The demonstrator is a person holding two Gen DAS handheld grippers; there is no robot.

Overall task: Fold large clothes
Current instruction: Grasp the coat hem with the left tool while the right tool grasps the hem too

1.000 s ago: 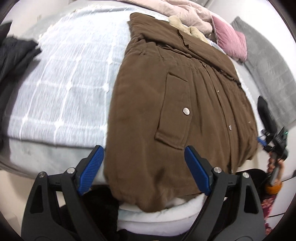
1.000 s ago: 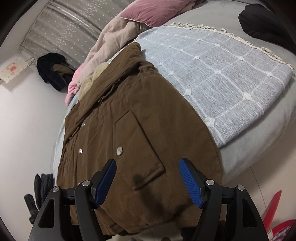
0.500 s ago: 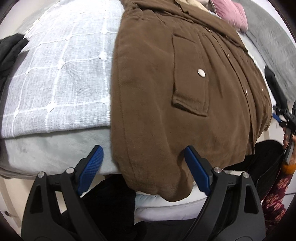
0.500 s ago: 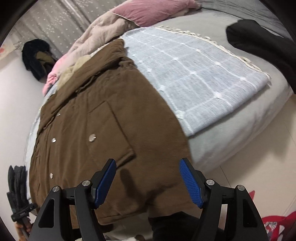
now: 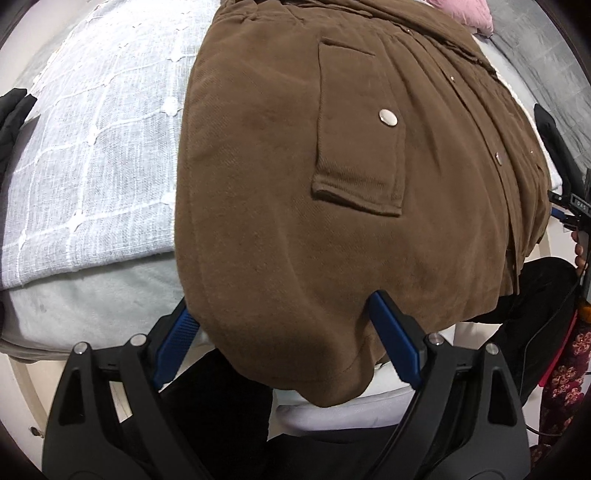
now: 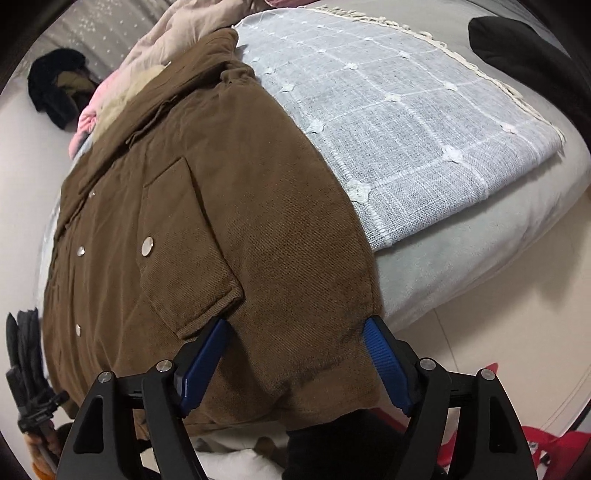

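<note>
The brown jacket (image 5: pixel 295 192) lies spread front-up on the bed (image 5: pixel 92 306), its hem hanging over the bed's near edge and its collar toward the far end, where a pink pillow (image 5: pixel 469 11) and a pale crumpled quilt (image 6: pixel 177 33) sit. A flap pocket with a metal snap (image 5: pixel 388 118) shows on the jacket's front, beside a row of smaller snaps along the placket. Next to the jacket, a light grey-blue throw with a white grid (image 6: pixel 399 110) covers the rest of the mattress up to its near edge, and a black garment (image 6: pixel 524 51) rests at the bed's far corner in the right wrist view.

The left gripper (image 5: pixel 284 328) points steeply down at the hem, jaws spread wide; the drooping fabric hangs between the blue pads (image 5: pixel 395 343), and the pads do not press on it. The right gripper (image 6: pixel 295 354) also hovers over the hem just below the pocket, its jaws opening, with the cloth's edge between them and no pinch visible. A hand (image 5: pixel 580 251) holding a black device shows at the right edge of the left wrist view.
</note>
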